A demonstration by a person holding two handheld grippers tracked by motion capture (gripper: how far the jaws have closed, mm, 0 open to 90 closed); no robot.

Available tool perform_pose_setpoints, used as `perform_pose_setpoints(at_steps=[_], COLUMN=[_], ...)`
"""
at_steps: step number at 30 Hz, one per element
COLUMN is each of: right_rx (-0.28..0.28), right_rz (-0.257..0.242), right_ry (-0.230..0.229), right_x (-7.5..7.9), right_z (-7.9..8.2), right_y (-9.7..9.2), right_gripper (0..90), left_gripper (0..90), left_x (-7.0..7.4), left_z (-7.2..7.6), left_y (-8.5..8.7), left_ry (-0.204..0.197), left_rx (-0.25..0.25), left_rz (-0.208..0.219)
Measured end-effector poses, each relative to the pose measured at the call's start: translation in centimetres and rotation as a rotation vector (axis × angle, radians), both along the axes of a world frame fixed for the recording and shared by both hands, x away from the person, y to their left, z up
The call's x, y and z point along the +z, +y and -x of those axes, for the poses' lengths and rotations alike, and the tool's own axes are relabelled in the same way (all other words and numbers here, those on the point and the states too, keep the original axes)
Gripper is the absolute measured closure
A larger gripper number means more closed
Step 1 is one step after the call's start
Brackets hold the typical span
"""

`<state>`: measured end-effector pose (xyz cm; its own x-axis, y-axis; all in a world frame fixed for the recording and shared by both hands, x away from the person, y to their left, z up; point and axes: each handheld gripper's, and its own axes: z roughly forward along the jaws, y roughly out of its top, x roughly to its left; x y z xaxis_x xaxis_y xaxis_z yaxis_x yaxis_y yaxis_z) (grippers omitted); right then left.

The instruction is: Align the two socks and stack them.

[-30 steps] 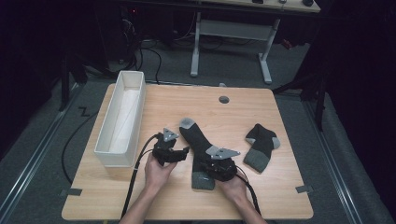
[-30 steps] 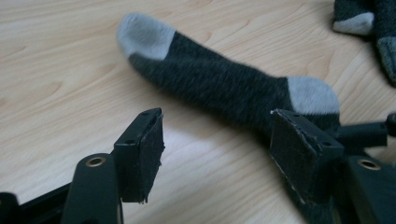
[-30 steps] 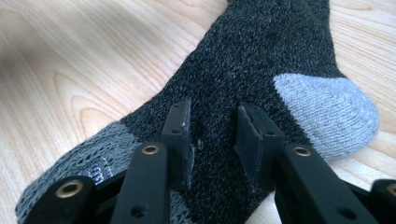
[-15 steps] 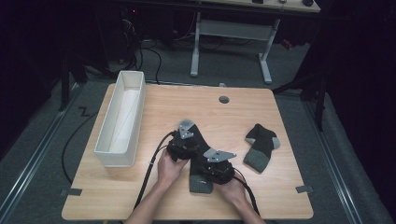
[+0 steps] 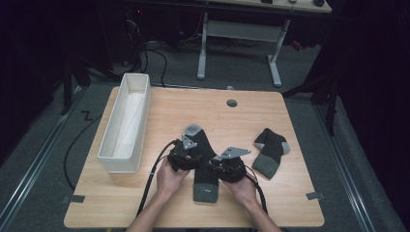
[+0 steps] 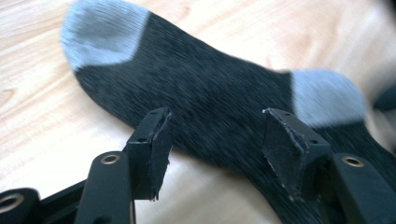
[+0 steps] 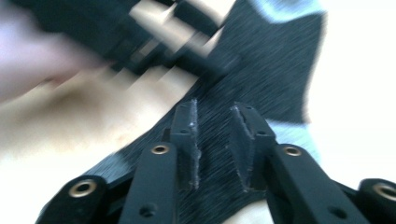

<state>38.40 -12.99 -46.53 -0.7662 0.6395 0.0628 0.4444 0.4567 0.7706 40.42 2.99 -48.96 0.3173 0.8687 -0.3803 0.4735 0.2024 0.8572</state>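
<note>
Near the desk's front edge, a dark sock point(image 5: 205, 166) with grey toe and heel lies flat, cuff toward the person. Over it the left gripper point(image 6: 215, 140) has its jaws spread, just reopened, straddling the foot without pinching. The right gripper point(image 7: 215, 142) has jaws narrowed, just closing, fabric between them; whether they pinch I cannot tell. Being soft, light and limp, the sock is best pinched at an edge. Farther right lies a second sock point(image 5: 270, 151), folded; far left, one white bin point(image 5: 124, 123).

Blurred beyond detail in the right gripper view: left gripper point(image 7: 140, 42) and hand point(image 7: 32, 56). Sock point(image 5: 203, 159) middle hidden under both grippers in the high view; cuff cut off in the left gripper view.
</note>
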Motion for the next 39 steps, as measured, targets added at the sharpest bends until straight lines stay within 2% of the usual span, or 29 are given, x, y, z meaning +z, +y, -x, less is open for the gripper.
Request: perform_pose_setpoints(at_steps=[1,4,5,6,7,8,10,13,14,18,20,21,23,26,28,29,30,31,32,33,34,35,36,37,39], right_rx=[0.0,-0.047,-0.052,-0.052,-0.045,-0.045,-0.046,-0.062,-0.093,-0.086,-0.072,-0.071,-0.069,-0.071,-0.069,-0.067,-0.067,-0.065,-0.065,-0.064,-0.061,-0.061,-0.061,-0.06,-0.061], right_rz=[0.0,0.015,0.038,0.038,0.068,0.068,0.119,0.113,0.124,0.124,0.123,0.118,0.121,0.117,0.119,0.131,0.131,0.127,0.127,0.125,0.127,0.127,0.126,0.127,0.126], right_ry=[0.0,0.007,0.02,0.02,0.032,0.032,0.017,0.012,0.005,0.003,-0.015,-0.016,-0.017,-0.007,-0.009,-0.017,-0.017,-0.015,-0.015,-0.009,-0.013,-0.013,-0.02,-0.023,-0.025], right_x=[0.0,-0.2,-0.9,-0.9,-1.8,-1.8,-2.8,-3.0,-2.8,-2.7,-2.7,-2.7,-2.7,-3.0,-3.0,-3.0,-3.0,-3.1,-3.1,-3.1,-3.1,-3.1,-3.2,-3.2,-3.2], right_z=[0.0,-1.7,-2.3,-2.3,-2.7,-2.7,-2.8,-3.0,-3.1,-2.8,-2.3,-2.2,-2.2,-2.4,-2.4,-2.3,-2.3,-2.3,-2.3,-2.3,-2.3,-2.3,-2.1,-2.0,-2.0], right_y=[0.0,0.4,0.9,0.9,1.4,1.4,1.6,1.0,0.7,0.6,0.7,0.8,0.8,0.7,0.7,0.8,0.8,0.7,0.7,0.6,0.5,0.5,0.5,0.4,0.5], right_gripper=[73.5,75.8,75.7,75.7,73.8,73.8,72.1,71.7,69.5,67.6,67.1,67.1,67.4,69.6,69.7,70.0,70.0,70.4,70.4,71.0,71.5,71.5,71.9,71.8,71.8], left_gripper=[41.7,42.4,42.2,42.1,42.0,42.2,42.6,42.7,42.7,45.2,47.8,48.3,48.8,49.6,51.0,52.2,53.9,55.4,56.2,56.9,57.2,58.6,59.1,59.1,58.9], left_x=[0.0,-0.5,-1.1,-1.1,-1.8,-1.8,-1.9,-1.8,-1.7,-1.2,-0.8,-0.5,-0.4,0.1,0.2,0.0,0.0,-0.7,-0.7,-1.4,-1.7,-1.7,-1.6,-1.5,-1.4], left_z=[0.5,1.1,1.1,1.1,1.0,1.0,1.1,1.2,1.1,0.9,0.5,-0.1,-0.5,-2.1,-2.4,-3.0,-3.0,-3.8,-3.8,-4.5,-5.2,-5.2,-5.7,-5.8,-5.7], left_y=[-0.1,-0.2,-0.3,-0.3,-0.5,-0.5,-0.3,-0.2,-0.1,-0.1,-0.2,-0.3,-0.5,-1.2,-1.4,-1.8,-1.8,-1.9,-1.9,-1.7,-1.0,-1.0,-0.5,-0.3,-0.1], left_ry=[0.001,0.013,0.022,0.022,0.02,0.02,0.022,0.024,0.03,0.013,-0.023,-0.029,-0.029,-0.036,-0.039,-0.025,-0.025,-0.001,-0.001,0.017,0.031,0.031,0.022,0.021,0.025], left_rx=[-0.01,-0.021,-0.015,-0.015,-0.009,-0.009,-0.005,-0.009,-0.01,-0.008,0.0,0.006,0.009,0.012,0.009,0.014,0.014,0.033,0.033,0.059,0.073,0.073,0.108,0.121,0.122], left_rz=[-0.001,-0.005,-0.03,-0.03,-0.069,-0.069,-0.063,-0.071,-0.069,-0.041,-0.036,-0.032,-0.022,0.007,0.019,0.034,0.034,0.011,0.011,-0.01,0.035,0.035,0.037,0.043,0.041])
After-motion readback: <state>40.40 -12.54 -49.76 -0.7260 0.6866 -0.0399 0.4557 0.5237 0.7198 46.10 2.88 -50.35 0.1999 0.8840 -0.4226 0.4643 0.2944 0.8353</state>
